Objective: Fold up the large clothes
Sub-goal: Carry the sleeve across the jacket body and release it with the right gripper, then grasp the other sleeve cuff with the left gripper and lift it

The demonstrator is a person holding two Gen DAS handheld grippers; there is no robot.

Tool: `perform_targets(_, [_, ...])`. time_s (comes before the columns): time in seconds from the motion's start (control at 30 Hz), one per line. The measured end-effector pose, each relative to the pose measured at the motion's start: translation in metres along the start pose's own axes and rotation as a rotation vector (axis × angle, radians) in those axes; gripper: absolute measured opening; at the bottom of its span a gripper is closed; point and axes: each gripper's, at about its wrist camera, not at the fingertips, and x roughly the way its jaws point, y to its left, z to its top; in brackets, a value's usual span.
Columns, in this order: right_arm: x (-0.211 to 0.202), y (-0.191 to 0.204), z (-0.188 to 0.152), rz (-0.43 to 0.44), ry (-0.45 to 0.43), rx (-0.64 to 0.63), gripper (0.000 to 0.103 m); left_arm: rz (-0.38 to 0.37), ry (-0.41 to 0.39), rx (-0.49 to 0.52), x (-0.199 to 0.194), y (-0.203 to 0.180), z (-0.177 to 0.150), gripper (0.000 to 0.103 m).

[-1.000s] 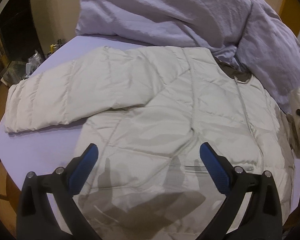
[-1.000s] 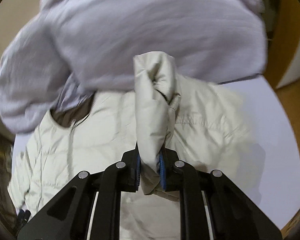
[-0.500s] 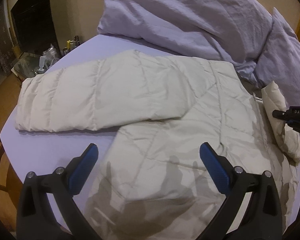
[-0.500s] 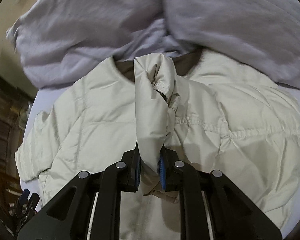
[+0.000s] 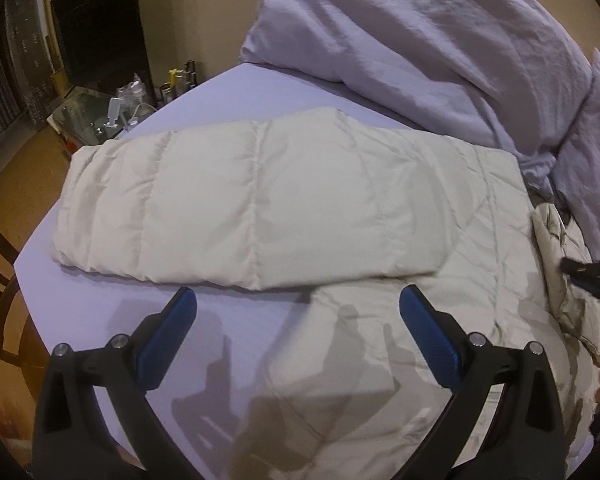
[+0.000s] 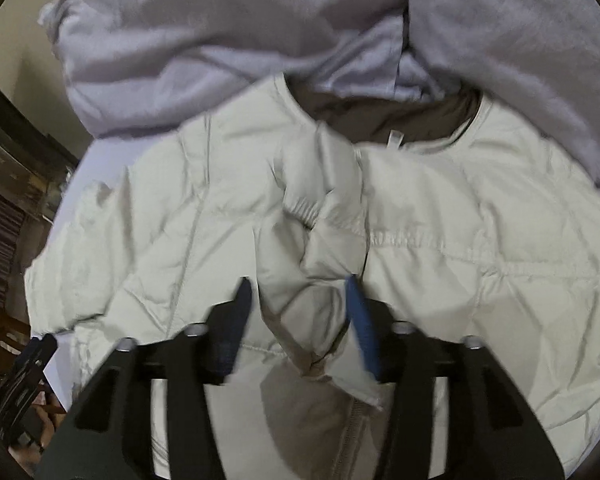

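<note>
At the far left of the left wrist view, beyond the left edge of the bed point(image 5: 80, 280), stands a glass side table point(image 5: 84, 108) with small bottles and pens point(image 5: 172, 80) on it, against a dark panel. The bed carries a lavender sheet. On it lies the cream quilted puffer jacket point(image 5: 340, 208), front side up, and its left sleeve point(image 5: 220, 208) stretches flat toward the left edge of the bed. The left hand-held gripper point(image 5: 298, 308) hovers over the near part of the jacket with its blue pads wide apart and nothing between them; its shadow falls on the sheet and on the fabric. Behind the jacket, toward the head of the bed, a crumpled lavender duvet point(image 5: 440, 40) is piled up and touches the collar side of the jacket.

In the right wrist view, the jacket point(image 6: 480, 220) shows its dark brown collar lining point(image 6: 400, 116) just below the duvet point(image 6: 220, 40). The right sleeve point(image 6: 320, 240) is folded over the chest, with the elastic cuff near the middle. The right hand-held gripper point(image 6: 300, 292) has just been opening its jaws; the bunched sleeve still lies between the blue pads, but they are spread and do not seem to press it. The picture is blurred there. At the lower left edge, the left hand-held gripper point(image 6: 28, 364) appears beside the hem.
</note>
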Motion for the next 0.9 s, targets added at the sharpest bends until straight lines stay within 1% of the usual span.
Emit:
perform_targets(0.07, [-0.012,-0.012,0.003,-0.014,-0.055,0.029,0.062,0.011,-0.003,-0.007,0.001,0.007,0.003,0.101])
perform_targets(0.13, [-0.014,-0.026,0.004,-0.052,-0.081,0.070,0.062,0.013,-0.004,-0.016,0.003,0.013,0.007,0.101])
perform_targets(0.2, [-0.006,-0.036,0.004,-0.109,-0.074,0.100,0.062,0.014,-0.002,-0.030,0.006,0.019,0.010,0.101])
perform_targets(0.3, [0.012,-0.043,-0.001,-0.152,-0.035,0.110,0.062,0.018,-0.002,-0.042,0.009,0.026,0.014,0.101])
perform_targets(0.33, [0.017,-0.041,-0.002,-0.159,-0.027,0.106,0.064,0.021,-0.002,-0.044,0.010,0.027,0.015,0.101])
perform_targets(0.37, [0.024,-0.038,-0.004,-0.171,-0.020,0.097,0.070,0.024,-0.003,-0.046,0.011,0.029,0.016,0.101])
perform_targets(0.4, [0.027,-0.038,-0.004,-0.182,-0.018,0.089,0.073,0.027,-0.003,-0.046,0.012,0.030,0.016,0.101])
perform_targets(0.47, [0.037,-0.033,-0.007,-0.217,-0.014,0.070,0.080,0.034,-0.002,-0.050,0.014,0.033,0.018,0.101])
perform_targets(0.57, [0.051,-0.027,-0.012,-0.270,-0.024,0.033,0.084,0.042,0.000,-0.060,0.016,0.038,0.019,0.101])
perform_targets(0.73, [0.055,-0.028,-0.016,-0.282,-0.050,0.014,0.087,0.055,0.002,-0.074,0.019,0.048,0.020,0.101])
perform_targets(0.9, [0.050,-0.032,-0.011,-0.259,-0.016,0.047,0.087,0.072,-0.003,-0.084,0.019,0.062,0.023,0.101])
